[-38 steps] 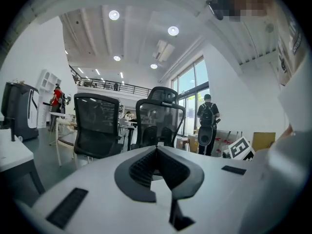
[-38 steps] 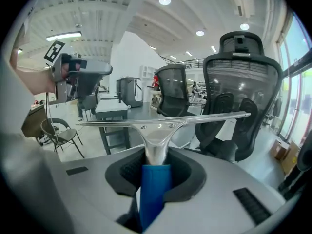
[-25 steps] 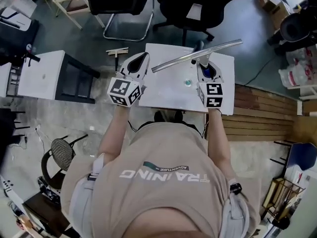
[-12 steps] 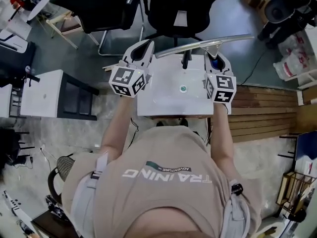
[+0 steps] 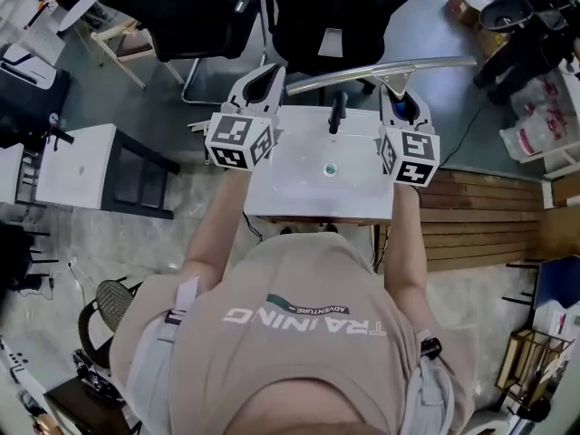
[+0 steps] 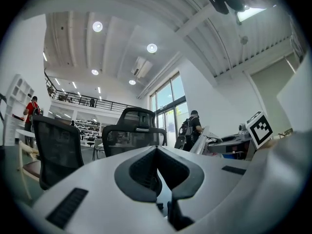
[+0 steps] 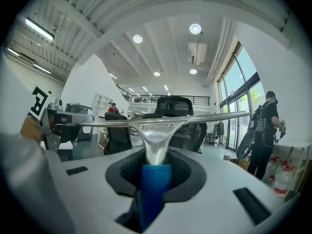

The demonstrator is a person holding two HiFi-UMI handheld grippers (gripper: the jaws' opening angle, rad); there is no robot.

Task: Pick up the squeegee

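The squeegee has a long silver blade bar (image 5: pixel 381 71) and a blue handle (image 7: pixel 155 189). My right gripper (image 5: pixel 404 105) is shut on that handle and holds the squeegee up in the air above the far edge of the white table (image 5: pixel 299 193). In the right gripper view the blade bar (image 7: pixel 165 121) runs level across the picture, just beyond the right gripper (image 7: pixel 156 167). My left gripper (image 5: pixel 258 87) hangs at the blade's left end, apart from it. In its own view the left gripper (image 6: pixel 157 152) has its jaws together with nothing between them.
A small green object (image 5: pixel 330 169) lies on the white table. Two black office chairs (image 5: pixel 344 12) (image 5: pixel 177 12) stand beyond the table. A white side table (image 5: pixel 77 166) is at the left and wooden slats (image 5: pixel 471 216) at the right. A person with a backpack (image 7: pixel 263 130) stands far off.
Both grippers have risen and moved away from the body. The squeegee came up off the table with the right gripper, and its blade swung from slanted to nearly level across the view.
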